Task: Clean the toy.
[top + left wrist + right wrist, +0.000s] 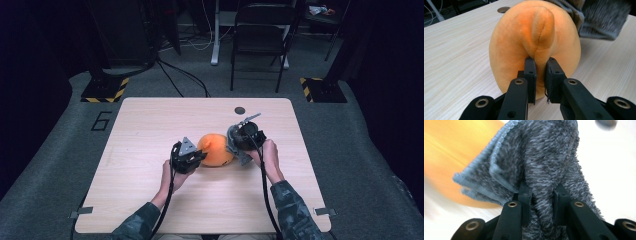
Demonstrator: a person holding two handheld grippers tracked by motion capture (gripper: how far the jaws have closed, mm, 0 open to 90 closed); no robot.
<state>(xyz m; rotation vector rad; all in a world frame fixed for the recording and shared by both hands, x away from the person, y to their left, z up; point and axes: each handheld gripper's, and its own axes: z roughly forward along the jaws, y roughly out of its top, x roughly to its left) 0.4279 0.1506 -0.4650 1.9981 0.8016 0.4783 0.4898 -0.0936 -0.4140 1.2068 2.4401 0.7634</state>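
Sitting near the middle of the tabletop (150, 150), between the two hands: one orange plush toy (216, 150), rounded, with a raised seam ridge. Pinching that ridge of the orange plush toy (534, 45) between nearly closed jaws: the left hand-held gripper (540, 75), also showing at the toy's left side in the high view (199, 158). Clamping a bunched fold of one grey fuzzy cloth (541, 167): the right hand-held gripper (541, 202), jaws pressed tight on the pile, sitting just right of the toy in the high view (239, 146), with the cloth hanging against the toy's far right side (596, 22). Risking, probably, a slip of the left grip, since only a thin fold of soft plush is being held and any hard rub from the cloth could be pulling it free or rolling the toy away. Risking too the cloth sliding out of the right jaws, being thick and springy, or snagging on the seam. Counting: one toy, one cloth, two hand-held grippers, one dark round hole (240, 110) at the tabletop's far edge, one folding chair (260, 37) beyond.
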